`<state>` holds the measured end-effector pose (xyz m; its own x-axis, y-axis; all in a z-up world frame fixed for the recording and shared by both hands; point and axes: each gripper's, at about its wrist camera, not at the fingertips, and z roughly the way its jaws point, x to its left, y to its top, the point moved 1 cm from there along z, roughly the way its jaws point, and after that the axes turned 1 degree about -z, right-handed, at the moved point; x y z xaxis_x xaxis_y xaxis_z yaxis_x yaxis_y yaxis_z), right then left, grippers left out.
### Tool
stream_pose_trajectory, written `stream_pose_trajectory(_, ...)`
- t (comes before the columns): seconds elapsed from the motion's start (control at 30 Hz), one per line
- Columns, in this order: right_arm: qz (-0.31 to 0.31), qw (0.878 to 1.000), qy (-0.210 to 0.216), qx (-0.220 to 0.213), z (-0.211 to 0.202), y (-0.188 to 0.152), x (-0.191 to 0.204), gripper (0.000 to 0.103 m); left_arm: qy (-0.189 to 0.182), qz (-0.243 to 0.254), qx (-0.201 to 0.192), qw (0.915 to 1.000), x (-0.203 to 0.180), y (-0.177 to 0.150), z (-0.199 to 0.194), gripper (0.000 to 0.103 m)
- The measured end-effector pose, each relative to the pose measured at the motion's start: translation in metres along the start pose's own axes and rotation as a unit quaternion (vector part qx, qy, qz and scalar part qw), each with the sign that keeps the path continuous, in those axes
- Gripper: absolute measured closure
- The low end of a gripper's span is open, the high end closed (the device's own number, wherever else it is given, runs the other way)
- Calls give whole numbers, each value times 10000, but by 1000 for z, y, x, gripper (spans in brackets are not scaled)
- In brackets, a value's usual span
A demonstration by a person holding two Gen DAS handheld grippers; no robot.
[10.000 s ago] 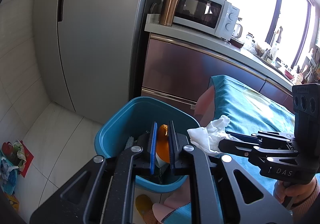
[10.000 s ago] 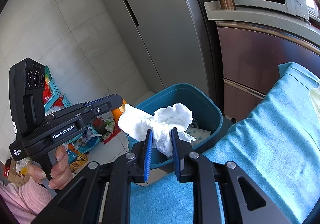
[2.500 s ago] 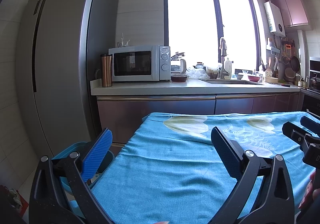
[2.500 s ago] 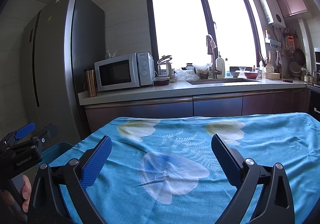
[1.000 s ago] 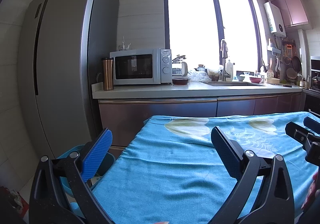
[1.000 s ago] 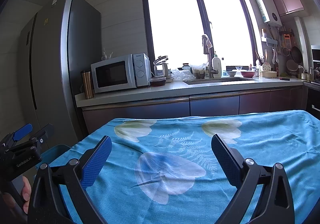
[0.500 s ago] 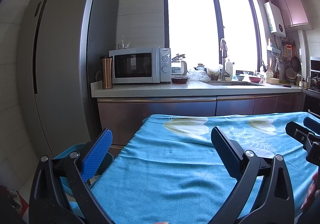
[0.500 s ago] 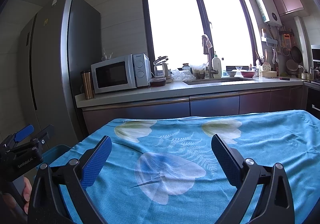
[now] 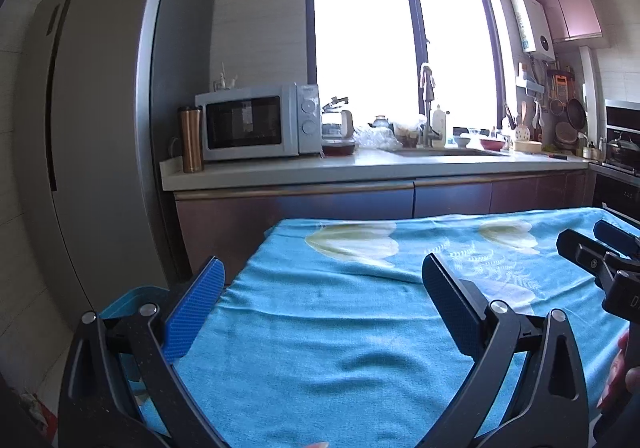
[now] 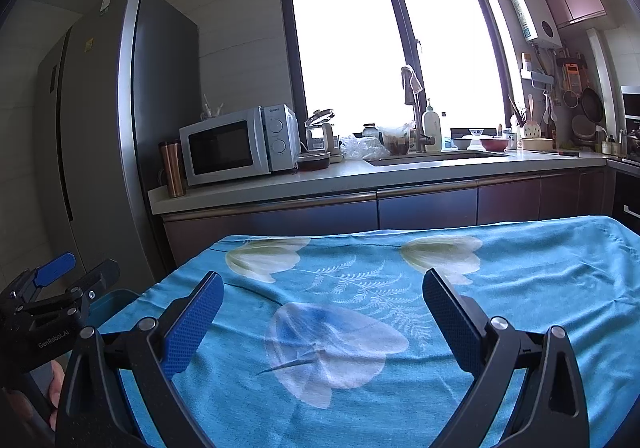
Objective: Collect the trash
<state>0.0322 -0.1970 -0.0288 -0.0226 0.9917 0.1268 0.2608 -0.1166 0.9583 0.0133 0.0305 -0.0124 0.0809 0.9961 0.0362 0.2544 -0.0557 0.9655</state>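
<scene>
Both grippers have come up off the bin since ten seconds back; the tissue and orange scrap they were clamping are out of their jaws, and over the last half second almost nothing shifts.

Left gripper [image 9: 322, 308] hangs over the near left end of the desk, jaws spread wide, nothing between the blue pads [image 9: 195, 306]. Right gripper [image 10: 322, 314] same: wide apart, empty, over the middle of the blue flowered cloth [image 10: 400, 376]. A bit of a hand [image 10: 56, 384] shows on the left gripper's handle in the right wrist view.

Teal trash bin [image 9: 132, 298] sits on the floor just off the desk's left edge, mostly hidden behind the left gripper's finger; contents not readable. No loose trash visible on the cloth.

Beyond the desk, dark cabinet fronts under a pale counter [image 9: 360, 166]. On it, left to right: copper tumbler [image 9: 191, 139], white microwave [image 9: 258, 122], clutter, sink faucet [image 9: 427, 104]. Tall grey fridge [image 9: 104, 128] stands at far left, bright window [image 9: 400, 40] behind the counter, utensils hanging at far right.
</scene>
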Motion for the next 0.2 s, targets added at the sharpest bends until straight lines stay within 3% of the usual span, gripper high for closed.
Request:
stream_pose_trajectory(0.1, 6, 9999, -38, 105, 3, 1, -8, 7, -251, -12, 620, 9978, -3, -2, 29, 6)
stream_pose_trajectory(0.2, 21, 9994, -156, 295, 9, 2, -21, 7, -418, 40, 1409, 9891, -8, -5, 73, 6)
